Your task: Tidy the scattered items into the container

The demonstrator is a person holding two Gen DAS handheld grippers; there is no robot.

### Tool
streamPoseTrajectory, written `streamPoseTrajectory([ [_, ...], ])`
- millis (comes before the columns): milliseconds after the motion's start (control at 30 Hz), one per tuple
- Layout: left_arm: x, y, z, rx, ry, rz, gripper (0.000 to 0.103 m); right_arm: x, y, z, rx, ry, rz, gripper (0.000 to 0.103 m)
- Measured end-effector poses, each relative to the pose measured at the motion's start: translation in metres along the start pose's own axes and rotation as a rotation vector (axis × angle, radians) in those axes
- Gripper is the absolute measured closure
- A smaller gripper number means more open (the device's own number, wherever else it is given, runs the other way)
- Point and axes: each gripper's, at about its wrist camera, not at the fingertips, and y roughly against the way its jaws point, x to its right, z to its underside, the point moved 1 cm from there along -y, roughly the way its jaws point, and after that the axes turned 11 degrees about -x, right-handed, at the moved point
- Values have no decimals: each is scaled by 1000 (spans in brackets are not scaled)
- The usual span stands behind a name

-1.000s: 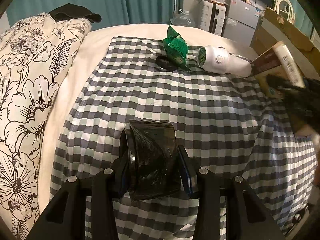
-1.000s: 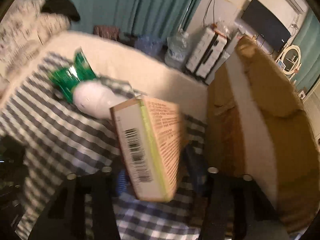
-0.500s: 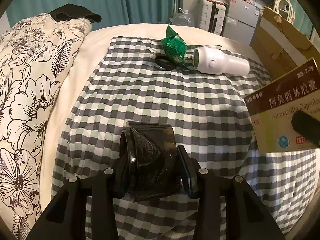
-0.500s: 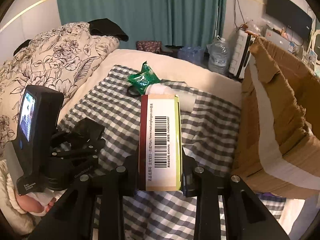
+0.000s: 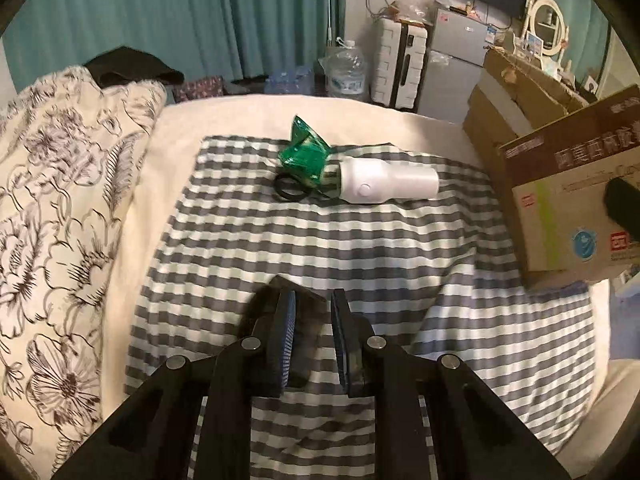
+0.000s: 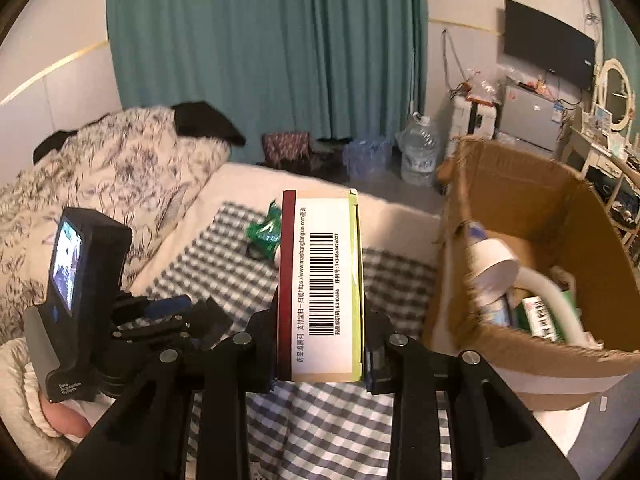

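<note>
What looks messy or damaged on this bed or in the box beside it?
The brown cardboard box has a torn, ragged rim. On the grey checked cloth, a crumpled green foil packet leans against a toppled white plastic bottle, over a black ring.

A teal curtain [image 6: 264, 52] is hanging behind the bed. A floral duvet [image 5: 60, 208] is lying bunched along the left side, and a black garment [image 5: 128, 66] is resting on top of it. A checked cloth [image 5: 320, 248] is covering the cream mattress [image 5: 248, 116]. On the floor a big water bottle [image 6: 418, 152] is standing near a white suitcase [image 5: 394, 66]. A television [image 6: 546, 54] is hanging on the wall, above a small grey fridge [image 6: 528, 114]. An oval mirror [image 6: 614, 88] is standing at the right.
</note>
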Motion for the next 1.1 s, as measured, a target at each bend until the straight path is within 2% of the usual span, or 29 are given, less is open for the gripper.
streamPoseTrajectory([
  [33, 0, -2, 0, -8, 10, 2, 85, 4, 4, -2, 7, -11, -2, 74],
  [133, -7, -12, 4, -52, 41, 13, 95, 16, 12, -4, 24, -36, -1, 74],
  [233, -11, -13, 10, -82, 65, 11, 97, 25, 17, -4, 37, -59, -16, 74],
  [433, -1, -2, 4, -76, 32, -12, 97, 40, 31, -6, 70, -80, -34, 74],
  [600, 4, -13, 0, -97, 19, -19, 96, 57, 40, -6, 97, -120, -40, 74],
  [700, 4, -22, 1, -105, -3, -50, 76, 65, 41, -3, 97, -135, -41, 74],
  [733, 5, -22, 2, -89, -16, -60, 65, 67, 41, -3, 93, -140, -45, 74],
  [767, 7, -21, 2, -69, -32, -74, 46, 68, 41, -2, 94, -144, -46, 74],
  [800, 10, -20, 2, -51, -47, -100, 32, 69, 40, -1, 92, -147, -48, 74],
  [833, 12, -21, 1, -41, -59, -150, 8, 71, 38, -1, 88, -150, -53, 74],
  [900, 15, -22, -1, -38, -73, -221, 6, 72, 37, -1, 88, -157, -61, 74],
  [967, 13, -19, -3, -33, -78, -204, 6, 73, 36, -1, 88, -158, -63, 74],
  [1100, 0, -30, -5, -45, -57, -230, 6, 75, 35, -1, 88, -168, -72, 74],
])
